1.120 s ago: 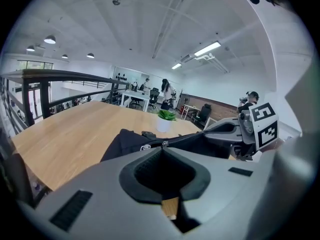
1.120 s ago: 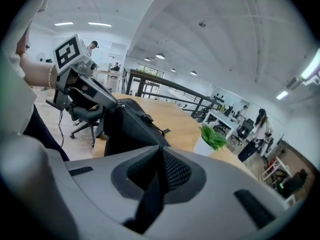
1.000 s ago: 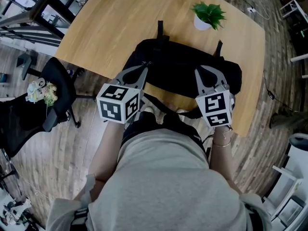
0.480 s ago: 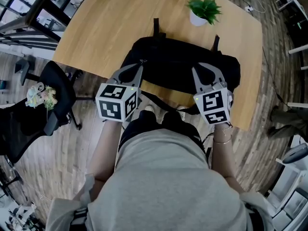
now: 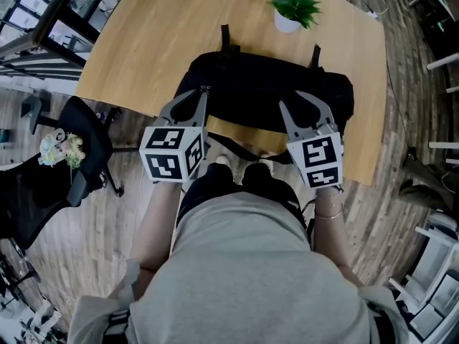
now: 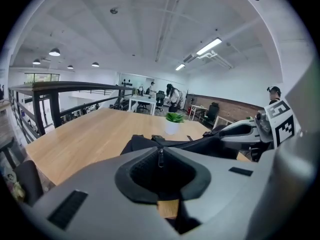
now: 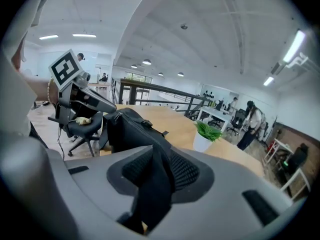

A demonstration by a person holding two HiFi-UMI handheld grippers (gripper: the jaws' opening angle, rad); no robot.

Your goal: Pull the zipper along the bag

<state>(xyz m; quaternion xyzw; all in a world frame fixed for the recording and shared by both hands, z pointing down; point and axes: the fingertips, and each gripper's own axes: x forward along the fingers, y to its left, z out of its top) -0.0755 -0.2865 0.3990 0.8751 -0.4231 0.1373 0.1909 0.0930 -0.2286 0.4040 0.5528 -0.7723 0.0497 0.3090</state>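
**Zipper pull [image 6: 160,155] pinched at the left end of the bag [image 5: 265,92]**

We found the black bag lying lengthwise on the wooden table [image 5: 143,34], near its front edge, with a potted plant [image 5: 290,9] behind it. The left gripper [image 5: 203,90] sat at the bag's left end, its jaws pressed together on the zipper pull. The right gripper [image 5: 300,100] sat at the bag's right end. Its jaws had just been opening and stood spread, with a fold of black fabric [image 7: 155,184] from the bag hanging loose between them.

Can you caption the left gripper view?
Left claw pinching the zipper pull of a black bag on a wooden table.
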